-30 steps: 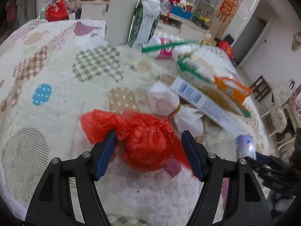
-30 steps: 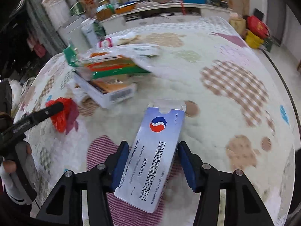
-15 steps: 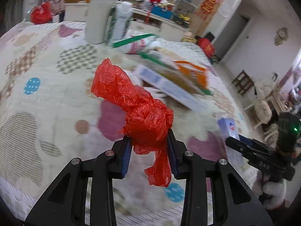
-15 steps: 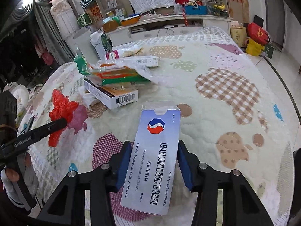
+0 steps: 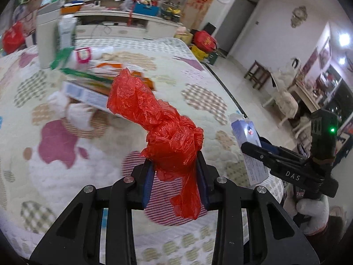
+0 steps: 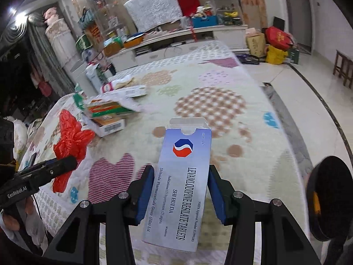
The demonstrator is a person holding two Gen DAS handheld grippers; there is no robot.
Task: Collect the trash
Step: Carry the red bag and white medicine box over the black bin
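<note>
My left gripper [image 5: 175,176] is shut on a crumpled red plastic bag [image 5: 163,128] and holds it up above the patterned tablecloth [image 5: 66,167]. The bag also shows in the right wrist view [image 6: 70,139], at the left. My right gripper [image 6: 179,190] is shut on a white and blue tablet box [image 6: 183,183], held above the cloth. In the left wrist view the box [image 5: 245,132] and right gripper [image 5: 260,152] are at the right.
A heap of boxes and wrappers [image 5: 92,84] with white crumpled tissues [image 5: 72,112] lies at the table's far left. A white canister [image 5: 45,37] stands behind it. A black round rim [image 6: 326,198] shows at the right edge of the right wrist view. The tiled floor [image 6: 308,77] lies right.
My left gripper closed on the red bag, lifted it off the cloth and swung right. My right gripper raised the tablet box higher and the black rim came into view.
</note>
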